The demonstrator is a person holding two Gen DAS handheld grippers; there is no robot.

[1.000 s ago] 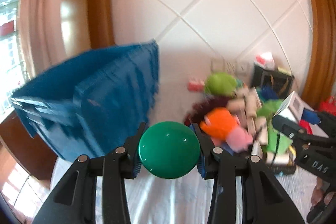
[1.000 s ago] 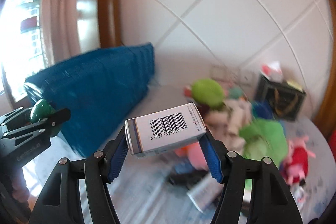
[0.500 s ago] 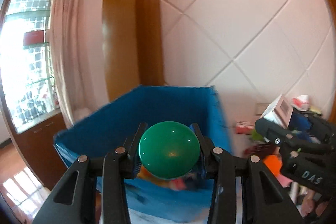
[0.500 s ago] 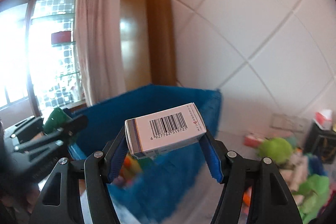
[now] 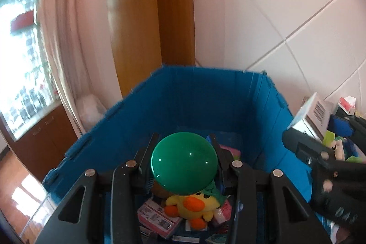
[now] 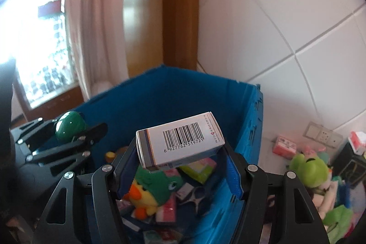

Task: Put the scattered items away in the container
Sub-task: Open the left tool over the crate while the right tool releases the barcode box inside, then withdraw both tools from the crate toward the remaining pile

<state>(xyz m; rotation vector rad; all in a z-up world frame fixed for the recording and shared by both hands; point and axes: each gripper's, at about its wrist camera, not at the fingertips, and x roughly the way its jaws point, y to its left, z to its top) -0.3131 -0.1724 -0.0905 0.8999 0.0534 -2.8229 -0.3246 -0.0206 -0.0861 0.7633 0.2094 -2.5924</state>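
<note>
- A wall of large white tiles (image 5: 286, 4) is being shown behind the scene, with a brown wooden post (image 5: 151, 15) in the corner and a pale curtain (image 5: 68, 26) hanging beside a bright window (image 6: 27, 38).
- A blue plastic crate (image 5: 205, 102) is being seen standing below the post, its opening facing up toward both cameras.
- The left gripper (image 5: 184, 160) is being held above the crate's opening, its jaws closed against both sides of a glossy green ball (image 5: 184, 164).
- The right gripper (image 6: 180, 161) is being held over the crate as well, just to the right of the left one, its blue-padded fingers (image 6: 232, 177) clamped on a white carton (image 6: 179, 148) with its barcode facing the camera and one end tilted up.
- A yellow duck plush (image 5: 192, 207) with an orange beak and a green hood is lying on the crate's floor, directly beneath the ball.
- Pink packets (image 5: 157, 217) are lying around the duck, and what may be a pair of scissors (image 6: 196, 194) is being glimpsed among them, though blur is making this uncertain.
- A green frog plush (image 6: 307, 168) is being seen outside the crate, to its right, among other soft toys by the wall.
</note>
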